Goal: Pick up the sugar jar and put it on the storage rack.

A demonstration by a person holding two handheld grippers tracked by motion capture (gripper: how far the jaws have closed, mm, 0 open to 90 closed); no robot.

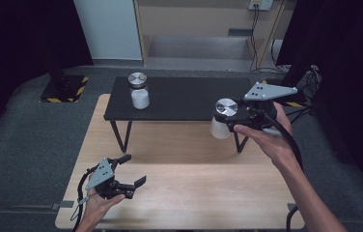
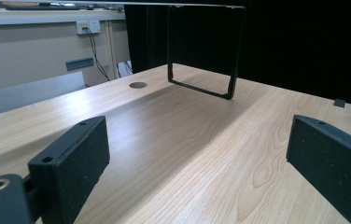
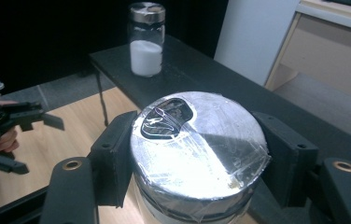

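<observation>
My right gripper (image 1: 224, 116) is shut on a glass jar (image 1: 222, 120) with a silver lid (image 3: 199, 144) and white powder inside, held in the air by the right end of the black shelf (image 1: 184, 96). Both pads clamp just under the lid. A second, matching jar (image 1: 138, 90) of white powder (image 3: 146, 57) stands upright on the shelf's left part. My left gripper (image 1: 132, 170) stays low over the wooden table (image 1: 184, 188) near its front left, open, with nothing between its pads (image 2: 71, 163).
The black shelf stands on thin metal legs (image 2: 201, 88) across the far half of the table. The tabletop has a round hole (image 2: 137, 85). Dark curtains, a grey floor and a wall with cables (image 1: 254, 43) lie beyond.
</observation>
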